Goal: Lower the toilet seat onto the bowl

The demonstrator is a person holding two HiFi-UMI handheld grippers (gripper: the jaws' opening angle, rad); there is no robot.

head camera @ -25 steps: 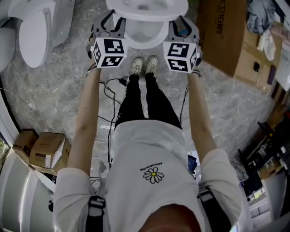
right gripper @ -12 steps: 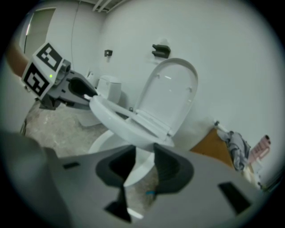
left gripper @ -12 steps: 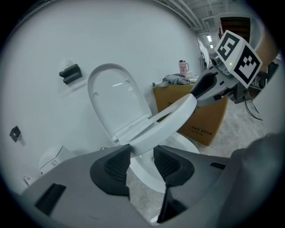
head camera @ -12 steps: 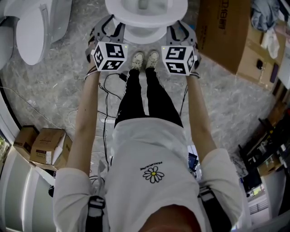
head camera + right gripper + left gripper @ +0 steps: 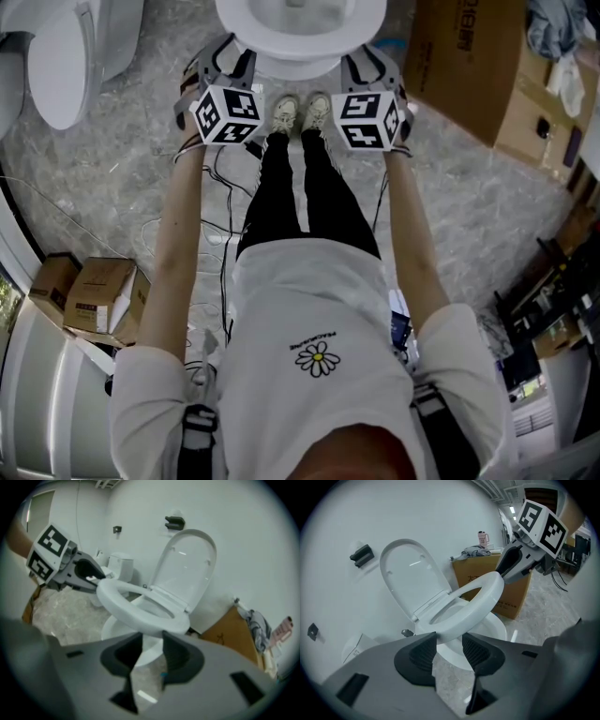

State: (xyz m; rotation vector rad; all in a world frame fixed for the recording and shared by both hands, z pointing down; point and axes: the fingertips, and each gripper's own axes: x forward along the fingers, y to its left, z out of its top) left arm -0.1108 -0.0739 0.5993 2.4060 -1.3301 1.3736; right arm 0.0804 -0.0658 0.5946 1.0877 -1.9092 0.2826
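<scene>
Since a second ago both grippers have sunk and drawn back toward my feet, and the toilet seat (image 5: 473, 606) has come down with them. It now hangs tilted, partway between the upright lid (image 5: 410, 578) and the bowl (image 5: 497, 632), not yet touching the bowl.

I hold it from both sides: the left gripper (image 5: 449, 643) on one flank of the rim, the right gripper (image 5: 151, 641) on the other. That way, I judge, it stays square on its hinge and cannot slam. Each pair of fingers (image 5: 423, 651) has just been opening and stands wide. The thick rim sits between the tips, and the pads seem to bear on it.

The lid leans against the wall (image 5: 393, 517), out of the way. A cardboard box (image 5: 508, 583) stands beside the toilet.
</scene>
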